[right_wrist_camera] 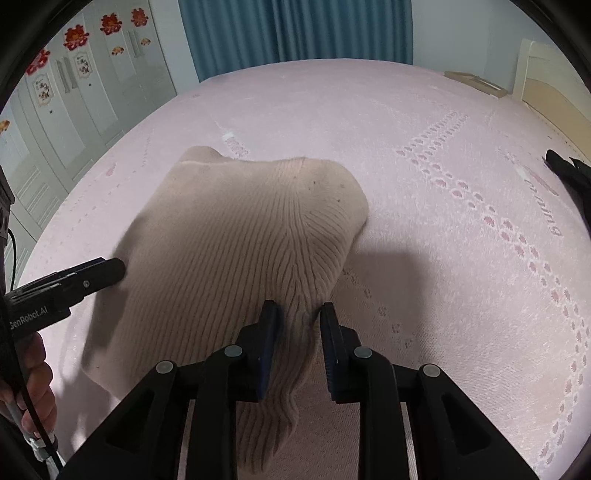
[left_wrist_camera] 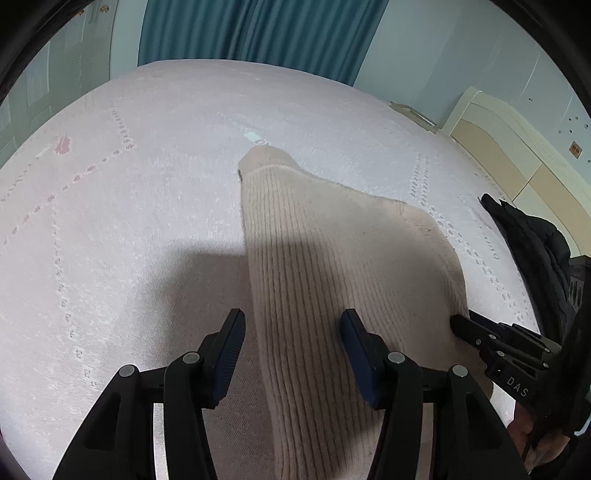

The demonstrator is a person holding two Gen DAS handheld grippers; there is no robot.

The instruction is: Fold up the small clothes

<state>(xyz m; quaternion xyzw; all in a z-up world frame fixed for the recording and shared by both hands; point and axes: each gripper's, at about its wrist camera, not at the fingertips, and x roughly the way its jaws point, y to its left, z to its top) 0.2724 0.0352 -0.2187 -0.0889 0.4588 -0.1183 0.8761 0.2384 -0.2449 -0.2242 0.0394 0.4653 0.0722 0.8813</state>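
Pink bedsheet (right_wrist_camera: pixel 424 122) under teal curtain (right_wrist_camera: pixel 295 29) and white wardrobe (right_wrist_camera: pixel 74 92). Beige ribbed sock (right_wrist_camera: pixel 240 229) on sheet, long axis running away, toe far. Left gripper (left_wrist_camera: pixel 291 354) agape astride cuff; right gripper (right_wrist_camera: pixel 301 332) narrowly apart around bunched knit, grip unclear.

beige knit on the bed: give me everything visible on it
The knit is a beige ribbed garment, soft and wool-like, with a few dark specks near one rounded far corner. It lies partly spread on the pink bed cover, its near edge bunched and lifted. The right hand-held gripper has a gathered fold between its fingers, not fully closed. The left hand-held gripper straddles the near left edge, open. A seam line crosses the far end.
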